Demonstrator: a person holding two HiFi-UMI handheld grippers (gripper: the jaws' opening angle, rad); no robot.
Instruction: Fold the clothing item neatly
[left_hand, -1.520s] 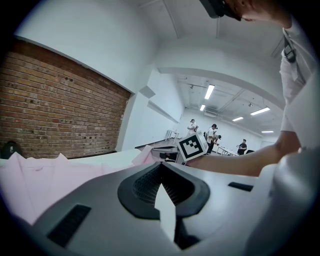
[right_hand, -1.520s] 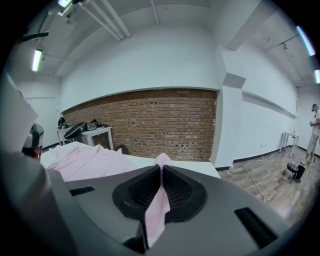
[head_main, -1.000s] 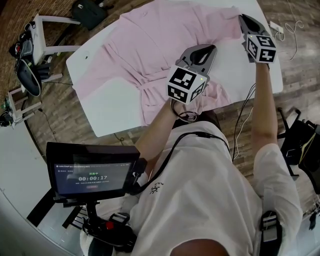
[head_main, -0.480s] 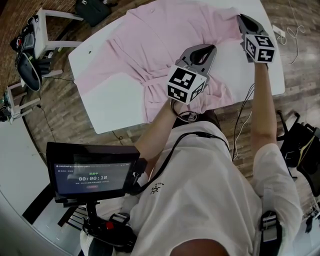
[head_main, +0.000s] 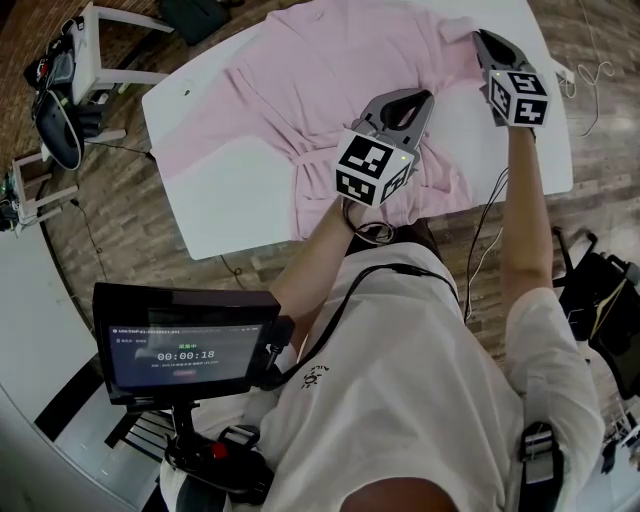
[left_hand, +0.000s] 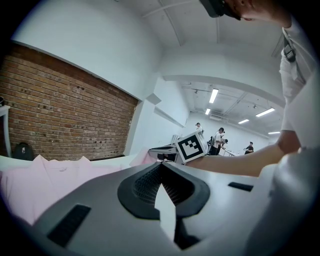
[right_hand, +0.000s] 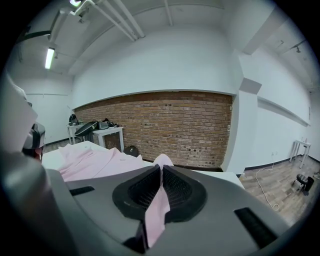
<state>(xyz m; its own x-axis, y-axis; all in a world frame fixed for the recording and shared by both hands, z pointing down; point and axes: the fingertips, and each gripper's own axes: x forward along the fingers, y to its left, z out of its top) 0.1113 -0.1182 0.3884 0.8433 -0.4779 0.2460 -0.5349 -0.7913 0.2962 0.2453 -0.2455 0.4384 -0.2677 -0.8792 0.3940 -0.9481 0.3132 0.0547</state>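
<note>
A pink garment (head_main: 300, 90) lies spread on the white table (head_main: 210, 210), bunched into creases near its middle. My left gripper (head_main: 418, 97) is over the garment's near part, shut on a pale strip of its cloth, which shows between the pads in the left gripper view (left_hand: 161, 167). My right gripper (head_main: 478, 38) is at the garment's far right corner. It is shut on a fold of pink cloth that runs between the pads (right_hand: 161, 170). The garment (right_hand: 95, 160) stretches away to the left behind it.
White side tables with dark gear (head_main: 70, 80) stand left of the table on the wood floor. A black bag (head_main: 195, 15) lies beyond the far edge and a cable (head_main: 590, 70) trails at the right. A monitor (head_main: 185, 345) hangs in front of the person's body.
Both grippers have kept their hold and shifted a little across the table. The garment has slid slightly to the right with them.
</note>
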